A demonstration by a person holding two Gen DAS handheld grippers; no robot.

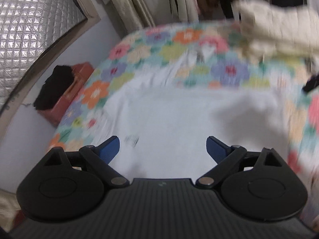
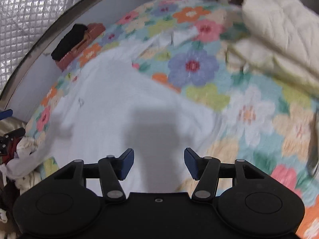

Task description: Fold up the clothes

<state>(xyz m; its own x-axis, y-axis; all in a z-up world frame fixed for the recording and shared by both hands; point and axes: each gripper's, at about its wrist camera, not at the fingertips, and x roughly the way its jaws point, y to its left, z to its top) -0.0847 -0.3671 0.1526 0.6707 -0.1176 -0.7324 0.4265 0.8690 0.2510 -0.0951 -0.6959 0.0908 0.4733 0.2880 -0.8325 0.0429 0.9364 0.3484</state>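
Note:
A white garment lies spread flat on a flowered bedspread; one part of it reaches toward the far end of the bed. My left gripper hovers above the garment's near part, open and empty. In the right wrist view the same white garment lies left of centre on the bedspread. My right gripper hovers over its near right part, open and empty. Both views are blurred by motion.
A cream quilt is piled at the bed's far right, also in the left wrist view. A red box with a dark cloth stands left of the bed by the wall. Hanging clothes are behind. Crumpled clothes lie near left.

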